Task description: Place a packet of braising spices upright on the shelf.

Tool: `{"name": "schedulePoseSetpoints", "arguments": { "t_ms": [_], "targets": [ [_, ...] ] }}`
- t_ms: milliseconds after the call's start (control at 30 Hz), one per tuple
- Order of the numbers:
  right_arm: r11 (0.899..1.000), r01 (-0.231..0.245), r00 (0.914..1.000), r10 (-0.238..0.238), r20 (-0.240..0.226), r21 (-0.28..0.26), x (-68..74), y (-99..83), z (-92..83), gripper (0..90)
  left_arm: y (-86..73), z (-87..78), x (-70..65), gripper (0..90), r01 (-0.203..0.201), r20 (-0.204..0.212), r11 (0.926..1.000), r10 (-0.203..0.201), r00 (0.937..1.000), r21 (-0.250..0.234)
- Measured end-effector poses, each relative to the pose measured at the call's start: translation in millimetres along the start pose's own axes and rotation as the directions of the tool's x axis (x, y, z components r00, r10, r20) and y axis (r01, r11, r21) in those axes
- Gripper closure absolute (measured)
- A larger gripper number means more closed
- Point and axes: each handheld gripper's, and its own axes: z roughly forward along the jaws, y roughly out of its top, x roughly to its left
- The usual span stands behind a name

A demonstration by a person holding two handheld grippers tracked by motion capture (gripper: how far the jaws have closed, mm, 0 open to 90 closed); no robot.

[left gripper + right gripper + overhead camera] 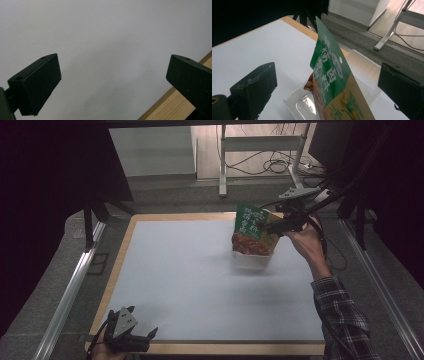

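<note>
Both grippers are over the table (150, 270), and from above they sit far apart. Down at the near left corner, the left gripper (150, 336) rests in a hand at the wooden edge, its jaws spread with nothing between them. Across the white surface at the far right, the right gripper (272, 226) is held up by a hand (305, 242) on a plaid-sleeved forearm (345, 315), its tip at the right edge of a green and tan snack pouch (254, 231). That pouch stands upright in a clear plastic tray (251, 261) near the far right part of the table. Beyond the table, cables lie on the floor by a white frame leg.

Looking along the left gripper (113, 75), its two black jaws stand wide apart over plain white tabletop (105, 37), with a strip of wooden edge (170, 105) at the lower right.

Looking along the right gripper (327, 82), the jaws are wide open on either side of the pouch (332, 75), neither pad touching it. White printed characters run down the pouch's green top, and a small hang hole shows near its edge. The clear tray (362, 67) sits under and behind it.
</note>
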Motion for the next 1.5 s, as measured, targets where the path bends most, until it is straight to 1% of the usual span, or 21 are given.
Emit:
{"name": "schedulePoseSetpoints", "arguments": {
  "t_ms": [167, 433, 767, 967, 1233, 1400, 1500],
  "targets": [
    [1.000, 0.000, 1.0000, 0.000, 0.008, -0.008, 1.1, -4.2, -8.0, 0.8, 0.0, 0.2, -0.3, 0.0, -0.002, 0.000, 1.0000, 0.002, 1.0000, 0.001],
    [1.000, 0.003, 1.0000, -0.003, 0.009, -0.008, 4.3, -14.4, -18.4, 0.0, 0.1, 0.4, -0.7, 0.0, -0.007, -0.002, 1.0000, 0.007, 1.0000, 0.003],
    [1.000, -0.006, 0.9997, 0.006, 0.023, -0.009, 6.1, -25.9, -28.9, 0.0, 0.2, 0.6, -1.4, 0.0, -0.014, -0.001, 0.9999, 0.014, 0.9999, 0.004],
    [1.000, -0.010, 0.9995, 0.010, 0.030, -0.020, 8.1, -33.7, -36.5, 0.0, 0.4, 0.8, -1.9, 0.0, -0.020, -0.004, 0.9998, 0.020, 0.9998, 0.008],
    [0.999, -0.025, 0.9990, 0.026, 0.035, -0.027, 13.3, -47.0, -44.6, 0.0, 0.5, 0.9, -1.8, 0.0, -0.019, -0.004, 0.9998, 0.019, 0.9998, 0.008],
    [0.999, -0.025, 0.9980, 0.027, 0.057, -0.031, 19.0, -58.0, -49.8, 0.0, 0.3, 0.8, -1.2, 0.0, -0.010, -0.003, 0.9999, 0.010, 0.9999, 0.005],
    [0.999, -0.029, 0.9979, 0.031, 0.058, -0.024, 22.1, -66.1, -50.6, 0.0, 0.3, 0.6, -0.8, 0.0, -0.007, -0.003, 1.0000, 0.007, 1.0000, 0.004]
  ]
}}
